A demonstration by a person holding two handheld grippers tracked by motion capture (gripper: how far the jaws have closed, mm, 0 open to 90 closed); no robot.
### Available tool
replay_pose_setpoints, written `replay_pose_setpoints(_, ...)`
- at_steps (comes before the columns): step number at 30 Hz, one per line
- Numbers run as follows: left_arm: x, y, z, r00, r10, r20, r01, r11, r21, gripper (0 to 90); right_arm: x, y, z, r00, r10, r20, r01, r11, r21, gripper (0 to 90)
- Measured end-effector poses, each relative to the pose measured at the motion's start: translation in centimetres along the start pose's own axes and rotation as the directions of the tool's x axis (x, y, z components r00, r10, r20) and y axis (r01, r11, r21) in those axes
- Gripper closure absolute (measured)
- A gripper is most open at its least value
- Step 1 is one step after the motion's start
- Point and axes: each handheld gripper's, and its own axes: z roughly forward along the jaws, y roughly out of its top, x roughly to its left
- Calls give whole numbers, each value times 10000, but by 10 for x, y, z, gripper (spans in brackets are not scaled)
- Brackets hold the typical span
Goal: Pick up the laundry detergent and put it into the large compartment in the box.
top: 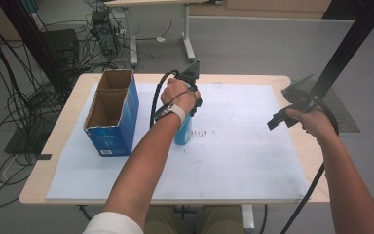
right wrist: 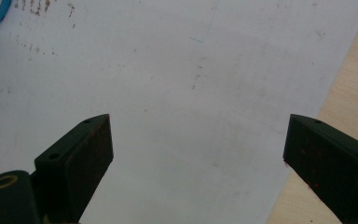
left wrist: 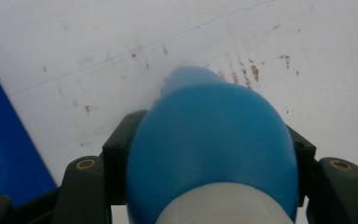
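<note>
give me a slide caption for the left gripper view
Left gripper shut on a blue bottle above the white mat.

Wooden table (top: 299, 146); white sheet (top: 243, 156) across it; blue carton (top: 114, 114) and blue bottle (top: 183, 132) on the sheet

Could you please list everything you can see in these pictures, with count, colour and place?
Blue plastic bottle with a white band: one, blue, upright on the sheet near the table's middle, clamped between the left gripper's fingers.
Open blue cardboard box: one, blue outside and brown inside, two compartments, at the table's left.
White sheet: one, white with small reddish marks, covering most of the tabletop.
Light wooden table: one, pale wood, under the sheet.
Left gripper: one, black, shut on the bottle from above.
Right gripper: one, black, fingers wide apart and empty, above the sheet's right edge.
</note>
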Motion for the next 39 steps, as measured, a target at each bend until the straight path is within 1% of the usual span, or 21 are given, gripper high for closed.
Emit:
replay_pose_setpoints(7,0,-1,0,10000,70,0,-70,10000,-41,390,1,0,-1,10000,15,3,-15,10000,25,81)
replay_pose_setpoints(14,0,-1,0,10000,79,2,-79,10000,-29,389,2,1,-1,10000,-59,17,59,10000,5,80)
replay_pose_setpoints(20,0,-1,0,10000,77,-8,-77,10000,-45,389,2,1,-1,10000,0,50,0,10000,36,81)
replay_pose_setpoints(24,0,-2,0,10000,84,-8,-84,9999,-63,388,3,1,-2,10000,-58,56,58,10000,8,81)
replay_pose_setpoints(39,-1,-4,0,9999,99,-47,-100,9998,-170,387,6,3,-4,9999,-48,91,48,10000,27,81)
